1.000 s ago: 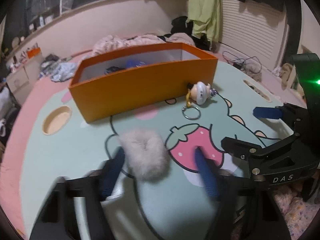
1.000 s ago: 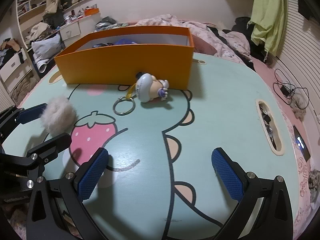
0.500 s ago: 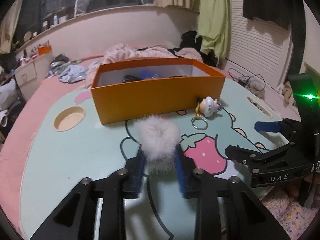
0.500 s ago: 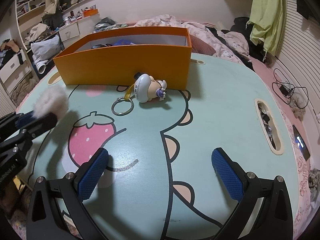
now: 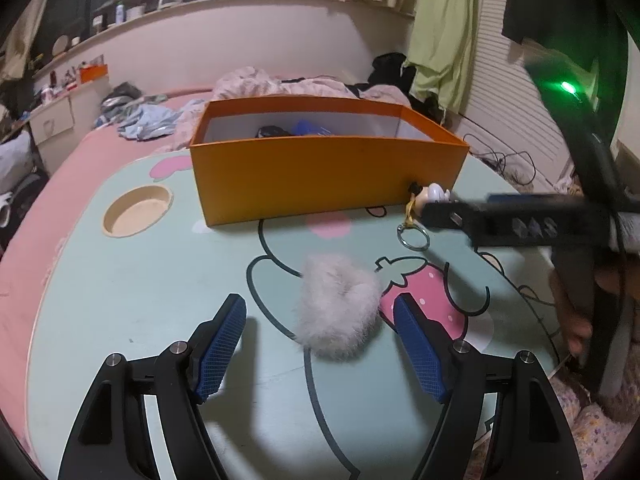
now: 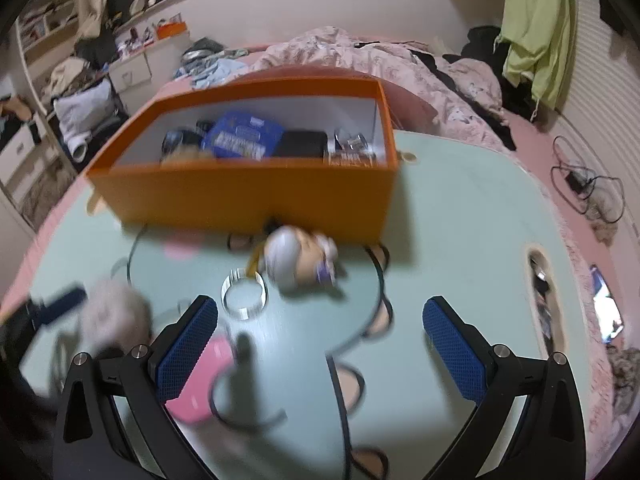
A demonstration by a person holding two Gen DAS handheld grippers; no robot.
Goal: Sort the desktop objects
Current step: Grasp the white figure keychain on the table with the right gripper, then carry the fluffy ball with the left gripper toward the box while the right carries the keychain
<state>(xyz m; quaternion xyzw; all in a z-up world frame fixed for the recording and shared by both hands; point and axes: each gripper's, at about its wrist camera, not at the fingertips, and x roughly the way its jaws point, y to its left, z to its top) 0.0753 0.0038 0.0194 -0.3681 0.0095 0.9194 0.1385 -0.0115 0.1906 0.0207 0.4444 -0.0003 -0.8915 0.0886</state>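
Mint cartoon tabletop (image 5: 120, 280) bears orange box (image 5: 320, 176) and pompom (image 5: 338, 306); both hand-held grippers released

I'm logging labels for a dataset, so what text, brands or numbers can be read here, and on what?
None can be read.
Blue packet in the orange box: white print, too blurred to read.
Clear packet at the box's right end: print too blurred.
Right gripper body, seen from the left wrist: markings smeared by motion.

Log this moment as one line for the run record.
left gripper: open, astride fluffy pompom on table | right gripper: open, above figurine keychain | orange box: partly filled | pompom, keychain unsorted
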